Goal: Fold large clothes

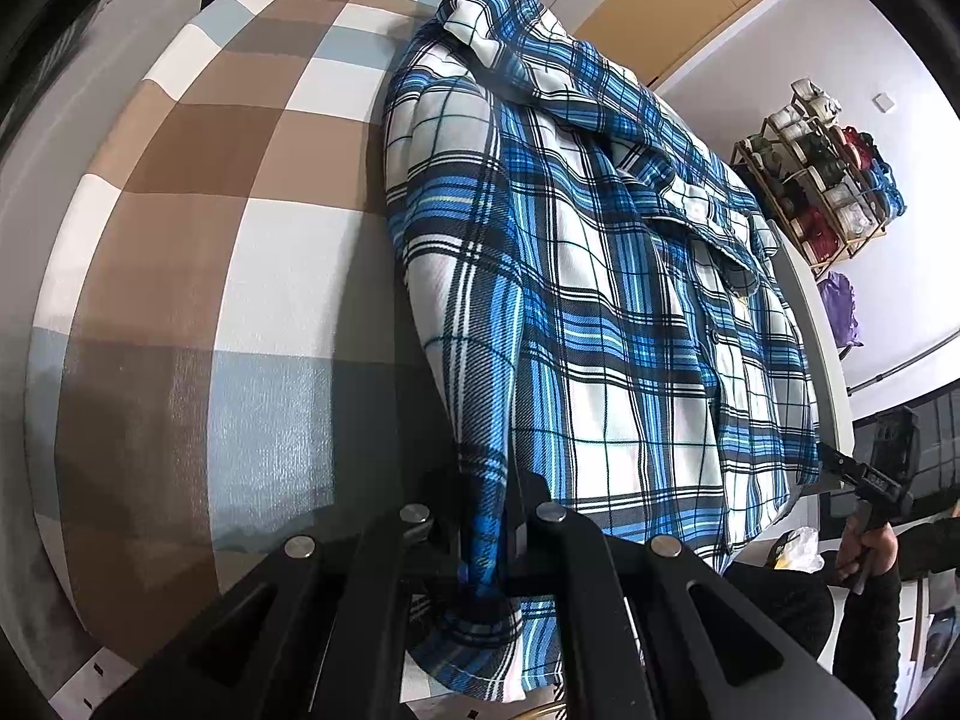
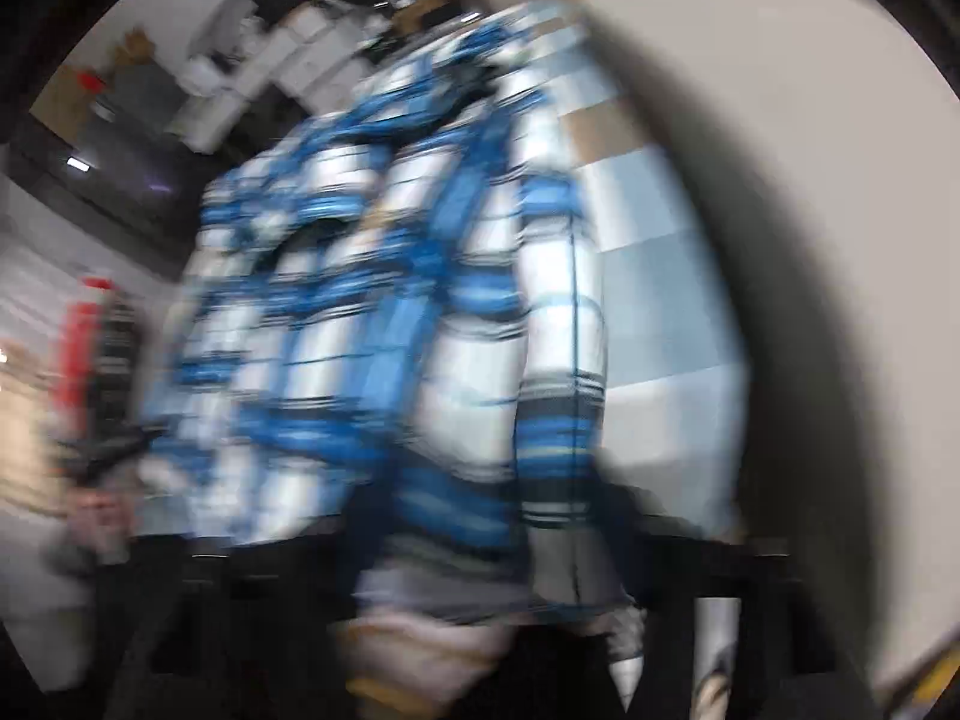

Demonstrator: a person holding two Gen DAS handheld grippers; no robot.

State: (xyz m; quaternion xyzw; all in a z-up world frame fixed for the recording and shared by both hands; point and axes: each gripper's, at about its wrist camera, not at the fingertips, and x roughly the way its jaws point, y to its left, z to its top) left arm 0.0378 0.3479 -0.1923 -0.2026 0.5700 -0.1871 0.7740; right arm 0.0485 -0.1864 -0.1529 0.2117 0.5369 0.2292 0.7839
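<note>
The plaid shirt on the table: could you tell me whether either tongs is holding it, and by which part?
The left tongs are shut on the plaid shirt at its near edge. The right tongs reach its far-side edge, but whether they grip it cannot be told.

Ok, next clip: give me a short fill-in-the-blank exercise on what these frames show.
1. The shirt lying on the table has a blue, white and black ____ pattern.
2. The left gripper is shut on the ____ of the shirt nearest the camera.
3. The cloth covering the table is checked in brown, white and pale ____.
4. The right wrist view is heavily ____.

Missing words: plaid; edge; blue; blurred
</note>
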